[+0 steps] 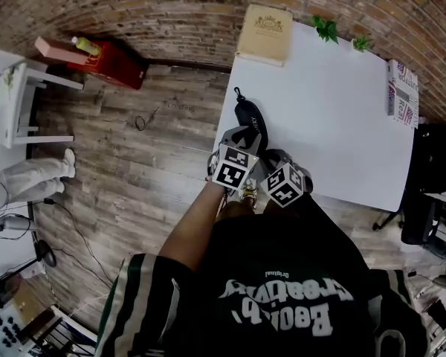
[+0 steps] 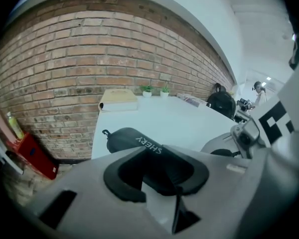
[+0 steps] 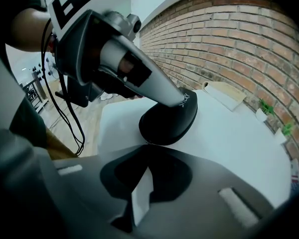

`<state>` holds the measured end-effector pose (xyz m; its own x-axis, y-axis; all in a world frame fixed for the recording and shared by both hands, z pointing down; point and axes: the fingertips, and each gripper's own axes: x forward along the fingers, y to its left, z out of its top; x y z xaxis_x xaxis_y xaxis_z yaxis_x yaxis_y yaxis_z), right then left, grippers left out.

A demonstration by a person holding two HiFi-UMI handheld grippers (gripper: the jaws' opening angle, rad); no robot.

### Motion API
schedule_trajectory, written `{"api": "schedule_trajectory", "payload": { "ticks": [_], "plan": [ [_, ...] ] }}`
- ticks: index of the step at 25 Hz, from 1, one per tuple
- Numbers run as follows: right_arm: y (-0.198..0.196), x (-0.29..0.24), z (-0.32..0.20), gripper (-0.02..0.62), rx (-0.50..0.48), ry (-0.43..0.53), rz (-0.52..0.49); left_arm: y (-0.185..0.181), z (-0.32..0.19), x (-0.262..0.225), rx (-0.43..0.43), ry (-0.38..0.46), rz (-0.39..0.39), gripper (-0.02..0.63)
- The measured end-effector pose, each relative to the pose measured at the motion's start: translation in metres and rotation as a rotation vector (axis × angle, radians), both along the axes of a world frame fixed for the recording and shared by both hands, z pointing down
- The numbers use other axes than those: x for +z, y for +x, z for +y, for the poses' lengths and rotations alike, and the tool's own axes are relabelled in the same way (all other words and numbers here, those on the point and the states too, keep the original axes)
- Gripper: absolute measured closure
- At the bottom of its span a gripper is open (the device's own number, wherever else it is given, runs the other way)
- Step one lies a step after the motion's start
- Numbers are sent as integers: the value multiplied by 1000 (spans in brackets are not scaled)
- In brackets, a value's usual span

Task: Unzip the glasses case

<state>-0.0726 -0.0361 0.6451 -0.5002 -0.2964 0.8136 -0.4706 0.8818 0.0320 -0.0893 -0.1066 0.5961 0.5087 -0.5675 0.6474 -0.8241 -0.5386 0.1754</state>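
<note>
Near the left edge of the smooth white table (image 1: 334, 110), close to the corner by you, lies the glasses case (image 1: 251, 117). It is a black, matte, rounded oval shell, lengthwise away from you, with pale lettering on its top and a small cord loop (image 1: 239, 93) at its far end.

Your left gripper (image 1: 241, 138) grasps the case's near end, its grey jaws spread around the shell. Your right gripper (image 1: 273, 161) has its jaws clenched together, tips right at the case's near rim. Whether a zipper tab is pinched there is too small to tell.

Just left of the case the tabletop drops off to the plank wood floor (image 1: 149, 162). To the right and beyond, broad white surface runs out to a tan book (image 1: 264, 34) at the far left corner, two small green plants (image 1: 327, 28) along the brick wall, and a patterned box (image 1: 403, 91) at the right edge.
</note>
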Motion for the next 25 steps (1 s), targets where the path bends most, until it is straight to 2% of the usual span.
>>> {"api": "schedule_trajectory", "payload": {
  "ticks": [25],
  "plan": [
    [16,-2,-11,581,74,45,68,-2,3,-1,0,5,6,502]
  ]
}}
